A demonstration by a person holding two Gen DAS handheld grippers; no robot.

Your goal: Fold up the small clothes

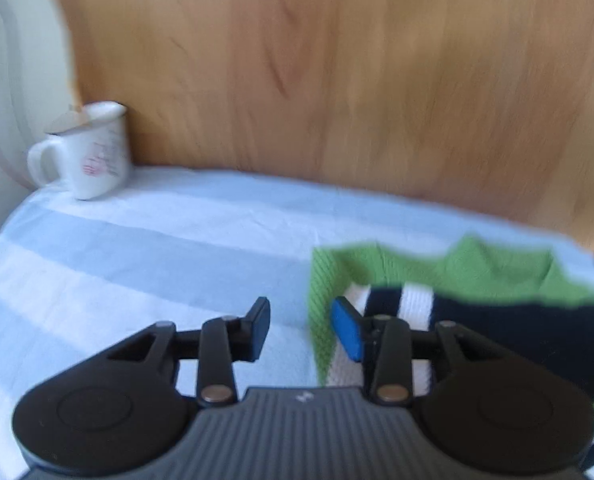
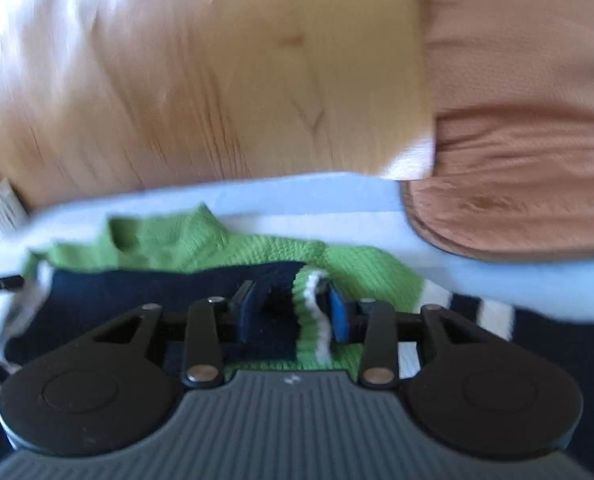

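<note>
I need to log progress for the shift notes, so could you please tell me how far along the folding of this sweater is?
Early to midway. Done: the green, navy and white sweater lies on the striped sheet, one edge apparently turned over. In hand: the right gripper has its fingers around a raised fold of knit, not yet closed; the left gripper is open at the sweater's side edge, holding nothing. Left: finishing the folds.
</note>
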